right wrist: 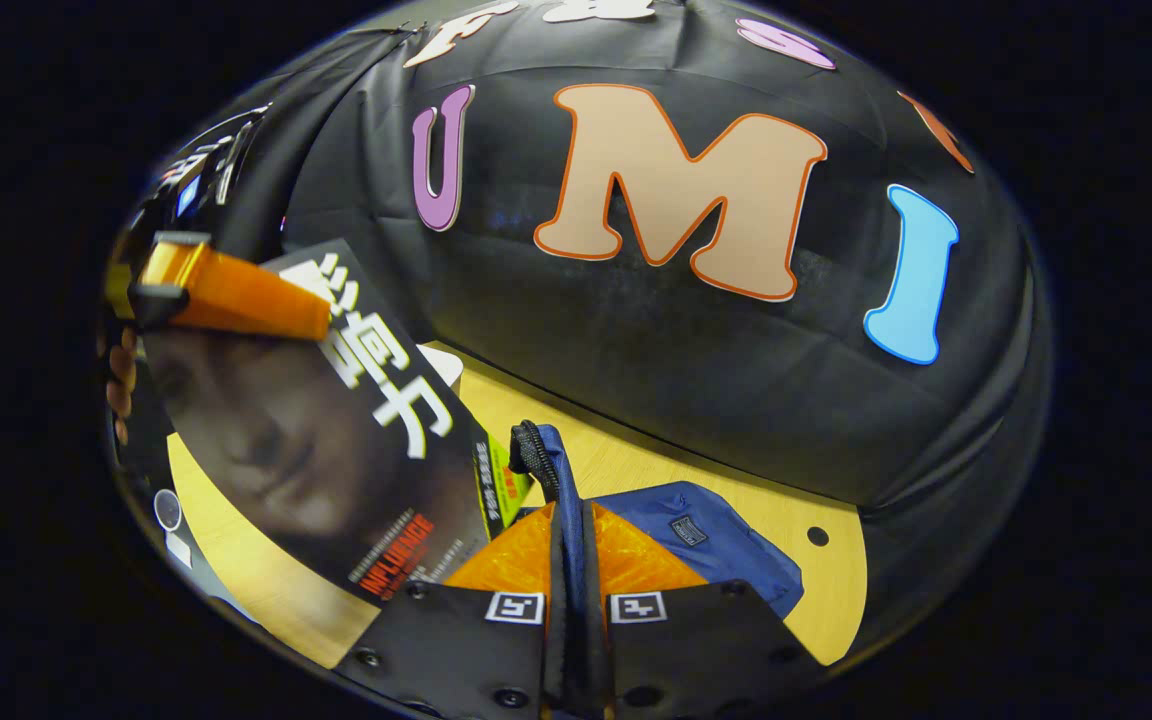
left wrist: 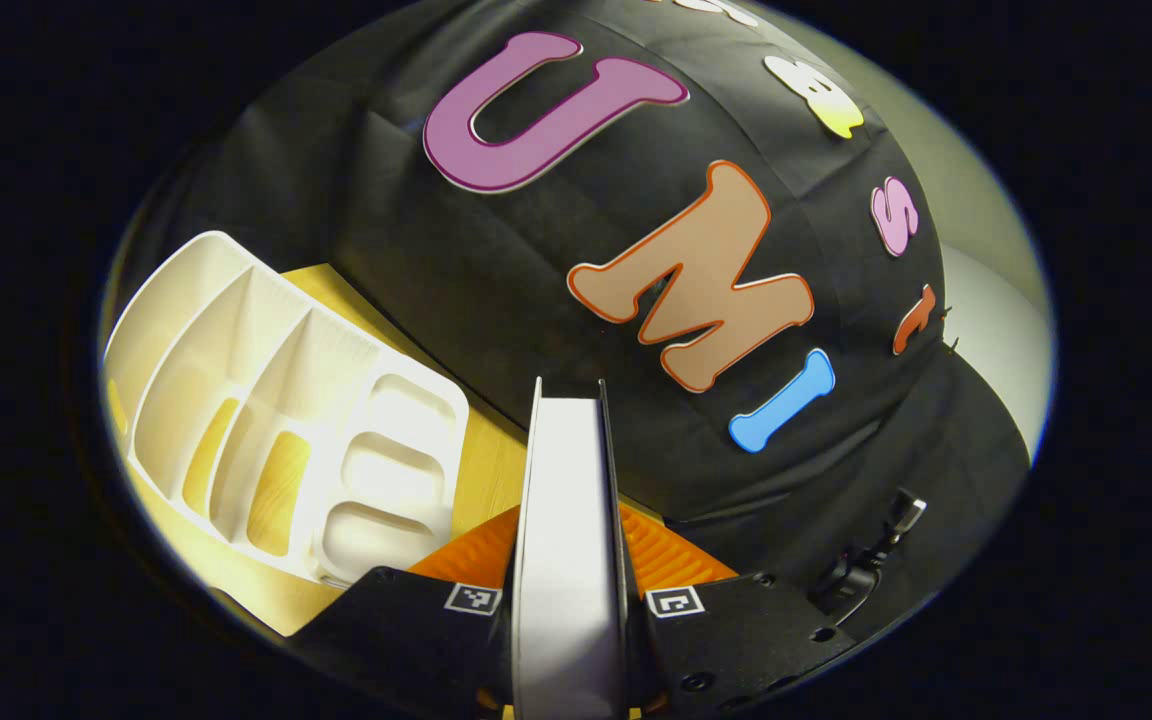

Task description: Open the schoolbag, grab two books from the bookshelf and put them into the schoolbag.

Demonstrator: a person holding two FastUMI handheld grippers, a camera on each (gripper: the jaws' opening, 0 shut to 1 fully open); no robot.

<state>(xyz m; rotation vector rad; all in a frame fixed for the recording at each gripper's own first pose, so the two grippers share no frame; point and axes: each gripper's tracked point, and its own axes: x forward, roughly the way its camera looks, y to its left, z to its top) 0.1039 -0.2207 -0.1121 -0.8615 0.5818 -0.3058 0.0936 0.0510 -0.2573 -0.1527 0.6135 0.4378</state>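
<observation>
Book (left wrist: 566,560) sits edge-on between the left gripper (left wrist: 568,600) fingers, which squeeze it from both sides. Up and to the left of that gripper, a white shelf (left wrist: 276,420) lies on the yellow table (left wrist: 481,470). In the right gripper view, the same book (right wrist: 336,440) shows its dark cover at the left. The right gripper (right wrist: 572,600) pinches a blue bag (right wrist: 706,545) strap (right wrist: 561,500) tight. The bag lies on the table just ahead, to the right.
</observation>
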